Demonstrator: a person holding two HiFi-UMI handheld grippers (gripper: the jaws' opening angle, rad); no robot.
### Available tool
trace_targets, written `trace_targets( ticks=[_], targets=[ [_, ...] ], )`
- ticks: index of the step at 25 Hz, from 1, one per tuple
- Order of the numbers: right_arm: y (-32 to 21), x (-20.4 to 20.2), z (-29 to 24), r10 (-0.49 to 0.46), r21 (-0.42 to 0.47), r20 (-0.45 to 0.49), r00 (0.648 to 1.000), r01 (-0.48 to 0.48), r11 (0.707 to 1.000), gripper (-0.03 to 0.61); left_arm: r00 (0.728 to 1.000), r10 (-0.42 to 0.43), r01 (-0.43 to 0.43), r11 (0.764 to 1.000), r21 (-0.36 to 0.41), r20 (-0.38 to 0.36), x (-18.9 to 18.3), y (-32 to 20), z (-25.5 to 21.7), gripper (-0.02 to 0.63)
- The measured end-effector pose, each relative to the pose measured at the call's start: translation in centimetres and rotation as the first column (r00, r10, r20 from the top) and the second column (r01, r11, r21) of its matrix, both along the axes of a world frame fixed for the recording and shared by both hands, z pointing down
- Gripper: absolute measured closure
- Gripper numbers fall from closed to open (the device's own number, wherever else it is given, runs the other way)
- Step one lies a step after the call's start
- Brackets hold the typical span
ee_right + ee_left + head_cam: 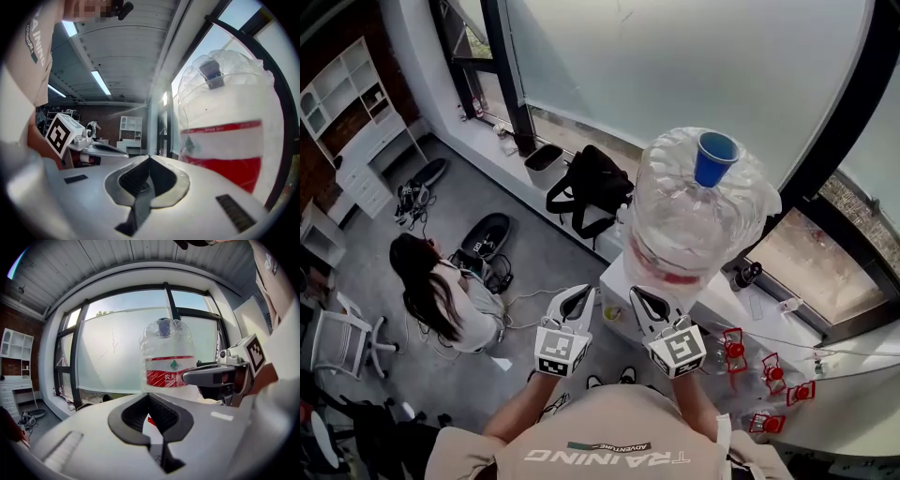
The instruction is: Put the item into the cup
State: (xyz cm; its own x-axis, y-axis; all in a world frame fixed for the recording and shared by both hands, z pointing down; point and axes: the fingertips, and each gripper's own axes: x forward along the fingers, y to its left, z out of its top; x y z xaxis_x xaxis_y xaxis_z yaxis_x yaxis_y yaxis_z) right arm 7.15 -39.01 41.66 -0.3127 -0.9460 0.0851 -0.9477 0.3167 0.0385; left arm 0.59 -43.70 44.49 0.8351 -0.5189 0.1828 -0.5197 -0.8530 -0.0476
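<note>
A blue cup [715, 157] stands on top of a big clear water bottle [689, 220] with a red label, which rests on a white table [617, 277]. The cup also shows dimly at the bottle's top in the left gripper view [162, 326] and the right gripper view [211, 72]. My left gripper [578, 298] and right gripper [639, 300] hang side by side just in front of the bottle, close to my chest. Both are shut with nothing between the jaws [149, 397] [150, 159]. Several red clips [734, 349] lie on the table to the right.
A person [441, 291] sits on the floor to the left, near shoes and cables. A black bag [591, 187] leans by the window sill. A white chair [342, 342] stands at the far left. A frosted window lies behind the bottle.
</note>
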Motion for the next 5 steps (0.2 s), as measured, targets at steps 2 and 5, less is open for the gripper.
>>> trace_targets(
  ticks=[2, 5],
  targets=[
    [0.0, 0.2, 0.1, -0.002, 0.002, -0.002, 1.000, 0.002, 1.000, 0.568, 1.000, 0.002, -0.002, 1.000, 0.006, 0.005, 0.4, -0.2, 0.0, 0.605],
    [-0.1, 0.7, 0.5, 0.000, 0.009, -0.014, 1.000, 0.000, 1.000, 0.568, 1.000, 0.002, -0.002, 1.000, 0.012, 0.005, 1.3, -0.6, 0.2, 0.605]
  ],
)
